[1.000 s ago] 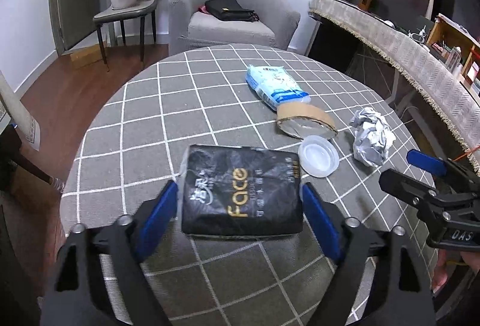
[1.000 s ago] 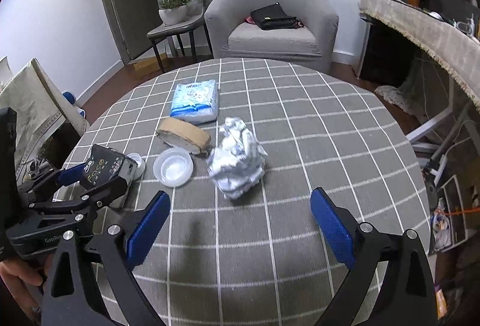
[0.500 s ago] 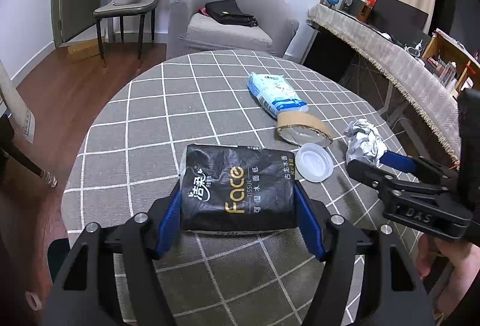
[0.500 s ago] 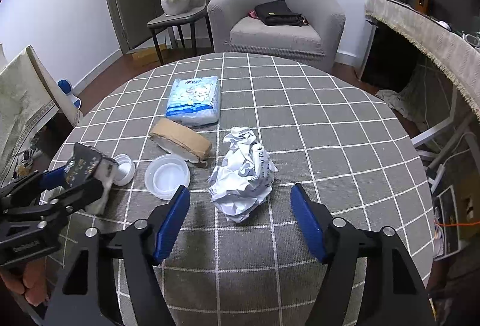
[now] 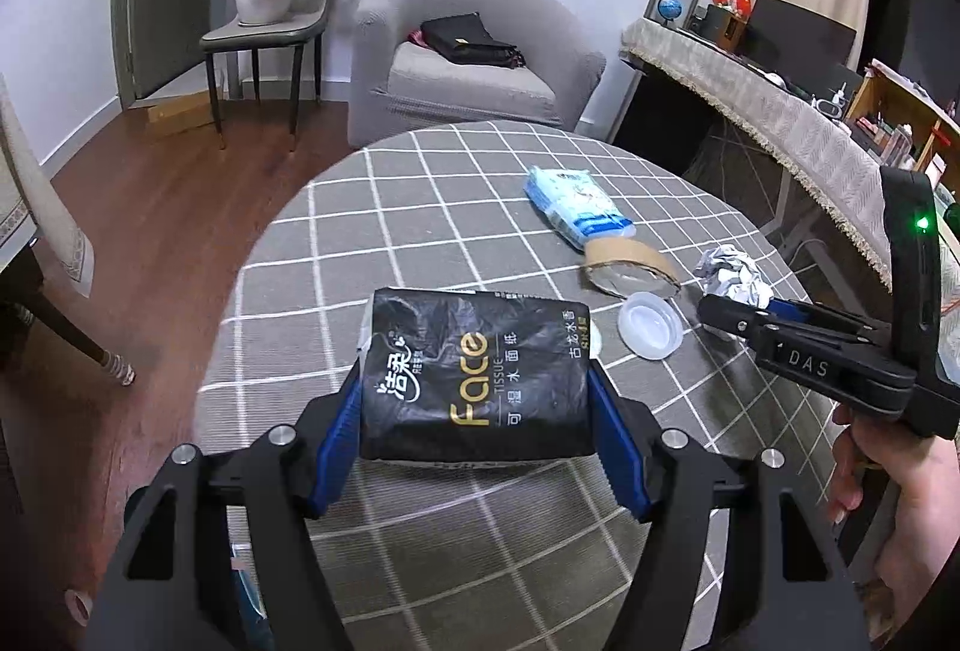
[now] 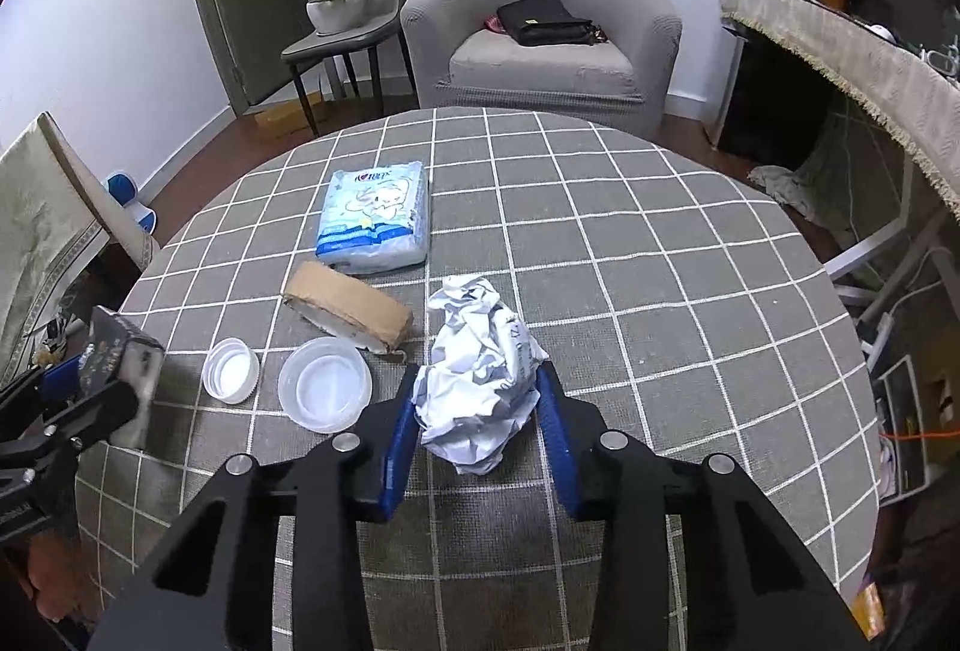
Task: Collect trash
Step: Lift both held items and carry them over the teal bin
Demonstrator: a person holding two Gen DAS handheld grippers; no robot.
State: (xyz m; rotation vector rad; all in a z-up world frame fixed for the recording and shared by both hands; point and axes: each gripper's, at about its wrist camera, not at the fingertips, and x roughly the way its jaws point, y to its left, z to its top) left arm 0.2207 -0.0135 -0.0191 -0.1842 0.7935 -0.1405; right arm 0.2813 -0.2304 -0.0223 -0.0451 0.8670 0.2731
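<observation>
Your two wrist cameras look steeply down, close over the round desk (image 5: 420,207), both facing the armchair (image 6: 540,51).

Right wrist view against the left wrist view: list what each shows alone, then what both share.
Right wrist only: the small white cap and the right gripper pressing the crumpled paper; its jaws have just been closing.
Left wrist only: the left gripper clamping the black tissue pack face-on.
Both: blue tissue pack, tape roll, clear lid.
</observation>
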